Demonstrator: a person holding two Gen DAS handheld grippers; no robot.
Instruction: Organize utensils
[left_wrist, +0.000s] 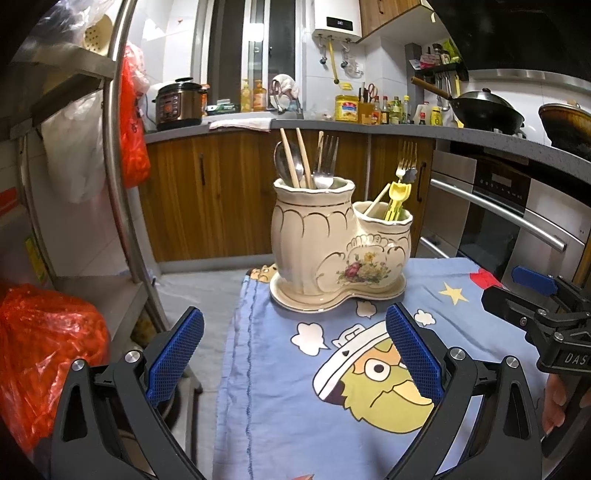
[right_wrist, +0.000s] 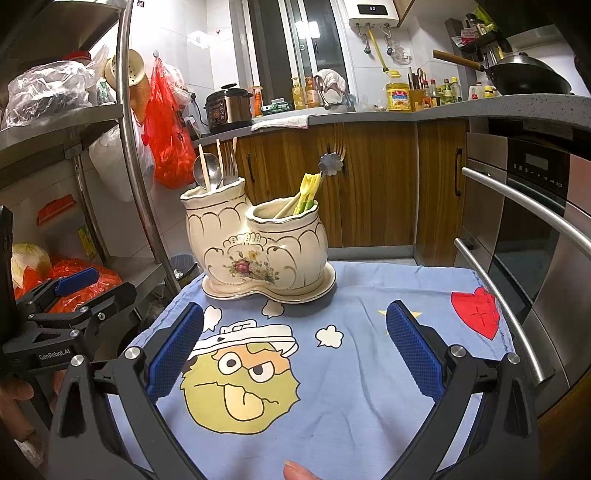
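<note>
While both the left gripper and the right gripper hung spread and empty over the near cloth, the utensils stood in the far ceramic holder (fragile, likely heavy), their thin, stiff, slippery handles best pinched high.

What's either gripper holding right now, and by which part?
Nothing. Left gripper and right gripper are both open, fingers apart over the cloth. All utensils sit in the ceramic holder.
</note>
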